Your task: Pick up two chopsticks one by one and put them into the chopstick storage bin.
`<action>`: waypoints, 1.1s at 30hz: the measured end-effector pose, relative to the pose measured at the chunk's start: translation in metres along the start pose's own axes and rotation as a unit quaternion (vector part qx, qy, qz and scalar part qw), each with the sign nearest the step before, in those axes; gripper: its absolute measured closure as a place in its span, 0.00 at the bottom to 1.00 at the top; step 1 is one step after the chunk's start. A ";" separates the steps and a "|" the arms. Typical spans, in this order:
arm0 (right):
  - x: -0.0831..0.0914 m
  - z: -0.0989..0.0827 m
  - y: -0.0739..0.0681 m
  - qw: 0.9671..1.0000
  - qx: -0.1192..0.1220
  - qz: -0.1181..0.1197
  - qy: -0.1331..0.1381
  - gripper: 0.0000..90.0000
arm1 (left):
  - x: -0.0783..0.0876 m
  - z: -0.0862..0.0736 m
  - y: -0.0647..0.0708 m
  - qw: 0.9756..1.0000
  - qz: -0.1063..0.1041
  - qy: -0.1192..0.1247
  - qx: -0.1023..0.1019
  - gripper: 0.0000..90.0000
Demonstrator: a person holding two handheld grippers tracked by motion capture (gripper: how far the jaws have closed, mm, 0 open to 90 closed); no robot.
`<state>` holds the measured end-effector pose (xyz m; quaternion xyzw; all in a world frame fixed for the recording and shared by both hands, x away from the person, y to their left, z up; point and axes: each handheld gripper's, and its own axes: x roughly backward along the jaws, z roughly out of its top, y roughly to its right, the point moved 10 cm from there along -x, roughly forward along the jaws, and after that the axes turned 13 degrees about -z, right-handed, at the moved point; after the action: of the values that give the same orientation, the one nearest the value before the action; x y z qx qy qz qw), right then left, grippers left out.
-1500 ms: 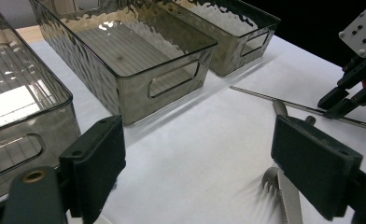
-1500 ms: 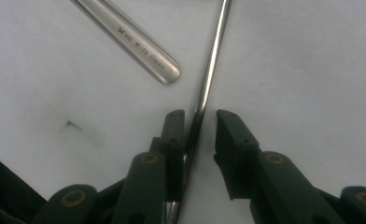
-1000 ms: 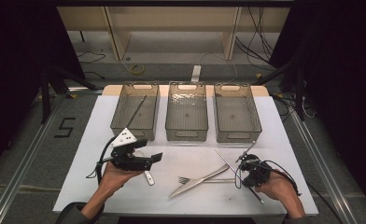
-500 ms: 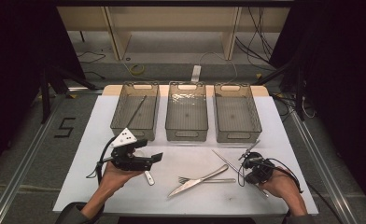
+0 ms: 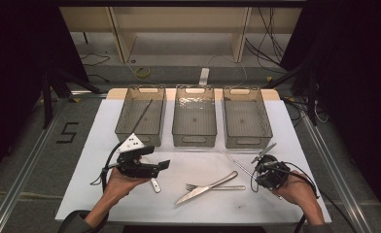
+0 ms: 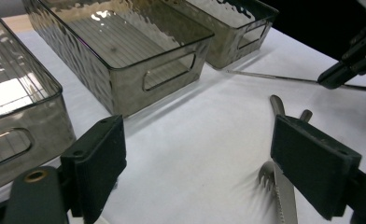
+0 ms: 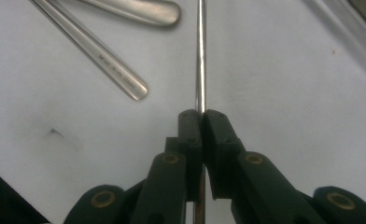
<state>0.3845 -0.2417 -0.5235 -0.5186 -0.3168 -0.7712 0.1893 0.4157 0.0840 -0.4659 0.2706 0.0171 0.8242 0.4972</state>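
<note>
Steel chopstick [image 7: 200,56] lies on the white bench [image 5: 285,121], pinched at its near end by the right claw [image 5: 265,171]; left claw [image 6: 209,163] gapes empty. One chopstick [image 5: 142,116] sits in the left bin [image 5: 123,109]; knife [image 5: 205,188] and fork [image 5: 213,187] remain unsorted.

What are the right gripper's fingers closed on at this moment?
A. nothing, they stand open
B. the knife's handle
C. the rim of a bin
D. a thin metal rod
D: in the right gripper view, the right gripper has its fingers pressed together on the thin metal rod, with the knife lying apart on the table.
</note>
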 end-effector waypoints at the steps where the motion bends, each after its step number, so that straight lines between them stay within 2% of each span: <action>1: 0.004 0.004 -0.002 1.000 0.005 -0.001 0.010 0.96 | -0.001 -0.001 0.001 1.000 -0.003 -0.003 0.002 0.20; 4: 0.007 0.010 -0.005 1.000 0.008 0.005 0.021 0.96 | -0.004 -0.004 0.002 1.000 -0.008 -0.019 0.001 0.19; 6: 0.008 0.014 -0.007 1.000 0.015 0.008 0.026 0.96 | -0.007 -0.005 0.004 0.999 -0.006 -0.030 -0.014 0.19; 9: 0.010 0.018 -0.010 0.999 0.019 0.010 0.031 0.96 | -0.011 -0.005 0.007 0.999 -0.012 -0.037 -0.018 0.19; 10: 0.014 0.023 -0.013 0.999 0.025 0.010 0.038 0.96 | -0.014 -0.006 0.011 0.998 -0.020 -0.049 -0.030 0.19; 12: 0.016 0.025 -0.014 0.999 0.030 0.011 0.043 0.96 | -0.017 -0.006 0.014 0.998 -0.025 -0.054 -0.035 0.19; 17: 0.031 0.037 -0.026 0.997 0.059 0.008 0.056 0.96 | -0.031 -0.007 0.029 0.993 -0.042 -0.081 -0.070 0.19; 22: 0.040 0.049 -0.043 0.994 0.089 0.012 0.070 0.96 | -0.043 -0.004 0.040 0.990 -0.061 -0.092 -0.085 0.20; 24: 0.041 0.051 -0.047 0.993 0.093 0.012 0.070 0.96 | -0.050 -0.003 0.046 0.988 -0.068 -0.099 -0.097 0.20; 25: 0.041 0.053 -0.050 0.992 0.105 0.015 0.070 0.96 | -0.054 -0.002 0.048 0.987 -0.070 -0.102 -0.105 0.20; 26: 0.042 0.055 -0.055 0.992 0.104 0.016 0.072 0.96 | -0.057 -0.002 0.051 0.985 -0.076 -0.107 -0.112 0.20; 27: 0.042 0.058 -0.061 0.989 0.124 0.019 0.073 0.96 | -0.060 -0.002 0.054 0.984 -0.083 -0.111 -0.116 0.21; 28: 0.042 0.060 -0.064 0.989 0.123 0.019 0.075 0.96 | -0.067 -0.002 0.059 0.981 -0.090 -0.119 -0.125 0.21; 29: 0.042 0.061 -0.066 0.988 0.132 0.021 0.075 0.96 | -0.067 -0.002 0.059 0.981 -0.090 -0.119 -0.125 0.21; 31: 0.042 0.063 -0.068 0.988 0.134 0.020 0.076 0.96 | -0.073 -0.002 0.062 0.977 -0.091 -0.131 -0.141 0.21; 32: 0.043 0.064 -0.072 0.986 0.145 0.023 0.076 0.96 | -0.076 -0.003 0.063 0.975 -0.090 -0.135 -0.149 0.22; 33: 0.043 0.065 -0.074 0.986 0.146 0.023 0.079 0.96 | -0.081 -0.004 0.066 0.973 -0.094 -0.142 -0.157 0.23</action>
<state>0.3658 -0.1413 -0.4887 -0.4299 -0.3983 -0.7507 0.3050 0.3895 -0.0154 -0.4846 0.3010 -0.1581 0.7193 0.6059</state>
